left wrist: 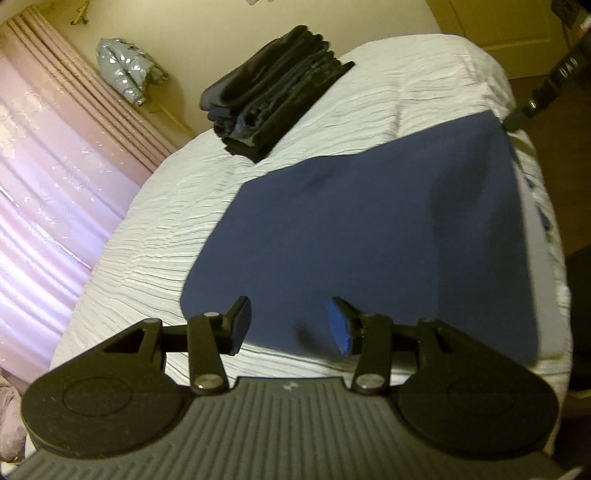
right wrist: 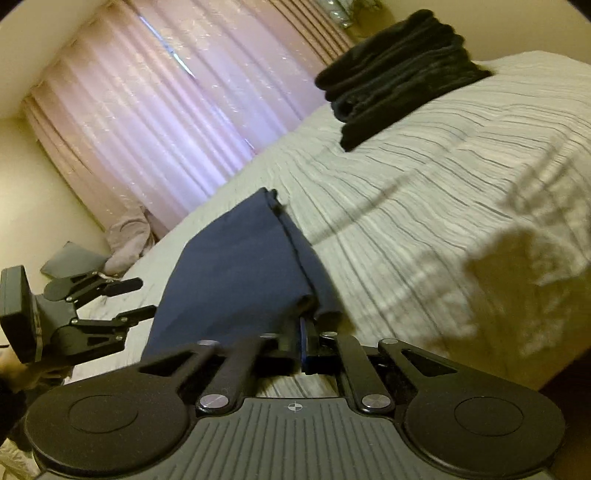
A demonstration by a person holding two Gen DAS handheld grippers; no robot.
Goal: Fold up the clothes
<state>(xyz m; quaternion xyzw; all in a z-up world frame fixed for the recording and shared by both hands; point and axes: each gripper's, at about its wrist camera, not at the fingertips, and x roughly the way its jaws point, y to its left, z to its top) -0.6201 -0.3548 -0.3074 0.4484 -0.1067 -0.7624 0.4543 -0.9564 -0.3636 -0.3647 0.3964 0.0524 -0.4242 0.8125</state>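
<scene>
A navy garment (left wrist: 369, 240) lies spread flat on the white ribbed bedspread (left wrist: 147, 236). My left gripper (left wrist: 290, 323) hovers open over the garment's near edge, with nothing between its pads. In the right wrist view my right gripper (right wrist: 306, 325) is shut on a folded edge of the navy garment (right wrist: 236, 266), lifting it into a ridge. The left gripper (right wrist: 147, 295) shows there at the far left, fingers apart, held by a hand. A stack of dark folded clothes (left wrist: 273, 107) (right wrist: 399, 85) sits at the far side of the bed.
Pink curtains (right wrist: 166, 110) hang along the wall beyond the bed. A silver-grey bag (left wrist: 122, 70) hangs near them, and a door (left wrist: 509, 26) stands at the far right. A pale bundle (right wrist: 127, 240) lies on the floor by the curtain.
</scene>
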